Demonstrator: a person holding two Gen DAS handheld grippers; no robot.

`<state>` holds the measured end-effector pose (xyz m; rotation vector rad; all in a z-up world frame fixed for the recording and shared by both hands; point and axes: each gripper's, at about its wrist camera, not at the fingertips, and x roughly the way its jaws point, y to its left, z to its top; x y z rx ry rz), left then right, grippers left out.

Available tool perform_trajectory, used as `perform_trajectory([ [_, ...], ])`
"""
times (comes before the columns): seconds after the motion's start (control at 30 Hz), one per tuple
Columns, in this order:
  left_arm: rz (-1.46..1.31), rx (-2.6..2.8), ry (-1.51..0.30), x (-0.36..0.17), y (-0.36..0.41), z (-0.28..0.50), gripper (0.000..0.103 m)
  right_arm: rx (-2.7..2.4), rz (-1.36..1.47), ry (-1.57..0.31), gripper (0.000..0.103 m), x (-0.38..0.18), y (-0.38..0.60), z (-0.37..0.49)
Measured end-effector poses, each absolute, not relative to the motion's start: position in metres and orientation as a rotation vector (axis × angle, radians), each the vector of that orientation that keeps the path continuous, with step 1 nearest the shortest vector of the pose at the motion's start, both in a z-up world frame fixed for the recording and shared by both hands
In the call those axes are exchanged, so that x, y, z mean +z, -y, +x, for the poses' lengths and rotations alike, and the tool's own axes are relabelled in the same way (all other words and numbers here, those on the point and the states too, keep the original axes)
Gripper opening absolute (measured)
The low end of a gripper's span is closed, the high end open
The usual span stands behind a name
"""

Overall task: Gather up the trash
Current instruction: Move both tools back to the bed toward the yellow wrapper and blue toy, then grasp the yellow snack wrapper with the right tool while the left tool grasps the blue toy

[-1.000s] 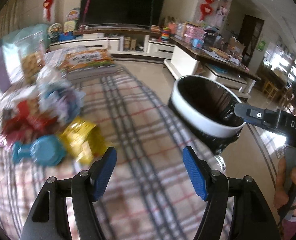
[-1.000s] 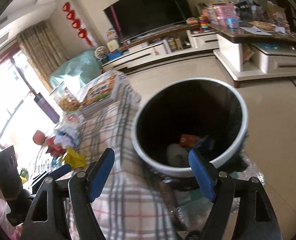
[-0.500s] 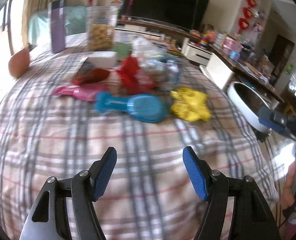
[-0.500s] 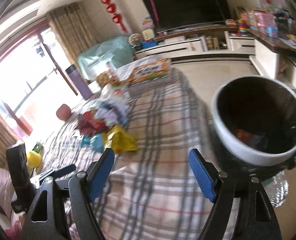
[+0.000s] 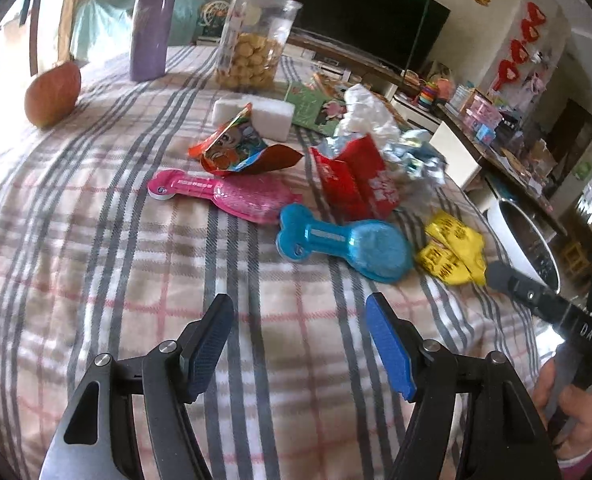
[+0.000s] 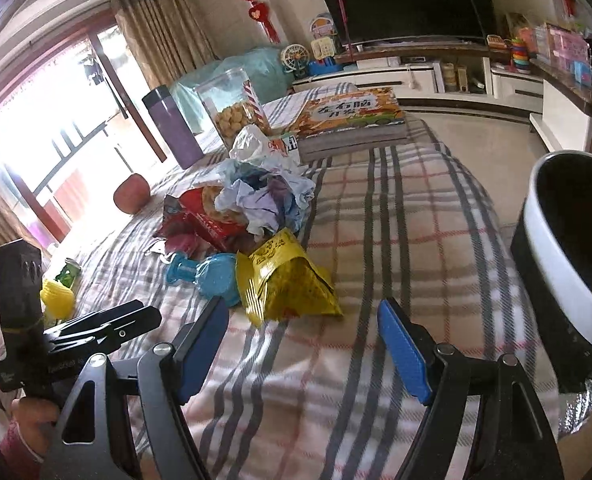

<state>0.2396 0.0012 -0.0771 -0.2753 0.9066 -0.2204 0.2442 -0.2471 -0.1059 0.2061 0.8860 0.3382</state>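
Note:
Trash lies in a heap on the plaid tablecloth: a yellow wrapper, a red packet, an orange snack bag and crumpled paper. A blue bone-shaped toy and a pink one lie beside them. My left gripper hovers open over bare cloth, short of the blue toy. Open and empty too, my right gripper is just in front of the yellow wrapper. The white-rimmed bin with a black liner stands off the table's right edge.
Farther back stand a purple tumbler, a clear jar of snacks, a white block, an orange fruit and a boxed game. A hand grips the right tool's handle.
Both views have swung left from the bin to the trash heap on the table. The bin has slid to the right edge of both views. Both grippers stayed open.

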Motion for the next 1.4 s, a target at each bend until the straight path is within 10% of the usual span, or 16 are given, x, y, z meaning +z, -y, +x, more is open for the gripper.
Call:
perform_trajectory([
  [0.3,-0.285,-0.304,-0.909,-0.089,0.006,0.287,0.067,0.324,0.206,-0.893,0.075,-0.119,0.241,0.267],
  [0.4,-0.291,-0.339,-0.902,-0.092,0.007,0.298,0.063,0.315,0.222,-0.9,0.049,-0.126,0.243,0.27],
  [0.5,-0.321,-0.37,-0.913,-0.1,0.004,0.308,0.025,0.296,0.214,-0.91,0.03,-0.128,0.242,0.27],
  [0.77,-0.343,-0.365,-0.852,-0.098,-0.003,0.299,0.005,0.315,0.191,-0.882,0.016,-0.121,0.24,0.262],
  [1.03,-0.323,-0.335,-0.836,-0.087,0.004,0.258,0.006,0.36,0.175,-0.91,0.016,-0.112,0.251,0.242],
  [1.27,-0.027,-0.387,-0.877,-0.079,0.022,0.235,0.047,0.371,0.202,-0.9,0.016,-0.108,0.267,0.221],
  [1.4,0.201,-0.485,-0.856,-0.073,0.046,0.242,0.053,0.349,0.209,-0.897,0.016,-0.105,0.274,0.215],
])
